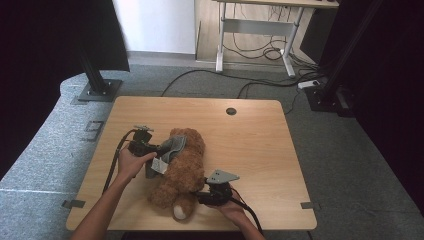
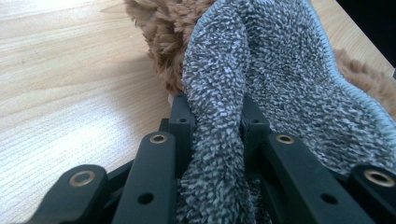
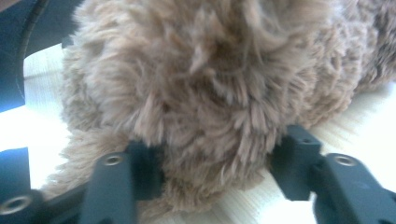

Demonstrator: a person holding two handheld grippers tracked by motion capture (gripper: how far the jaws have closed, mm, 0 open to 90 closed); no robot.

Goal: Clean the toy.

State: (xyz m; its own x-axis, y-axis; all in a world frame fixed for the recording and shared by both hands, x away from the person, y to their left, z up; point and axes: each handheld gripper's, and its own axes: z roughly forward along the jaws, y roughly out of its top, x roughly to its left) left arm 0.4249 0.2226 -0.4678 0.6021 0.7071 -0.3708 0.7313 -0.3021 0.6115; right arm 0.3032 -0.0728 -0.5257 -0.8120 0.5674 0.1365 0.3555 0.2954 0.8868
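Note:
A brown teddy bear [image 1: 186, 167] lies lengthwise on the wooden table [image 1: 255, 145], its feet toward the near edge. A grey terry cloth [image 1: 174, 148] is draped over its upper part, with a white tag [image 1: 159, 166] hanging at the side. My left gripper [image 1: 159, 148] comes in from the left and is shut on a fold of that cloth [image 2: 280, 70], which is bunched between the jaws [image 2: 215, 112]. My right gripper [image 1: 197, 196] is at the bear's lower end, and its jaws [image 3: 219, 158] press into the fur of a leg [image 3: 210, 84] from both sides.
A round cable hole [image 1: 231, 111] sits near the table's far edge. Bare wood stretches to the right of the bear. Dark stand bases [image 1: 100, 90] and loose cables [image 1: 260, 80] lie on the grey floor beyond, under another desk [image 1: 260, 25].

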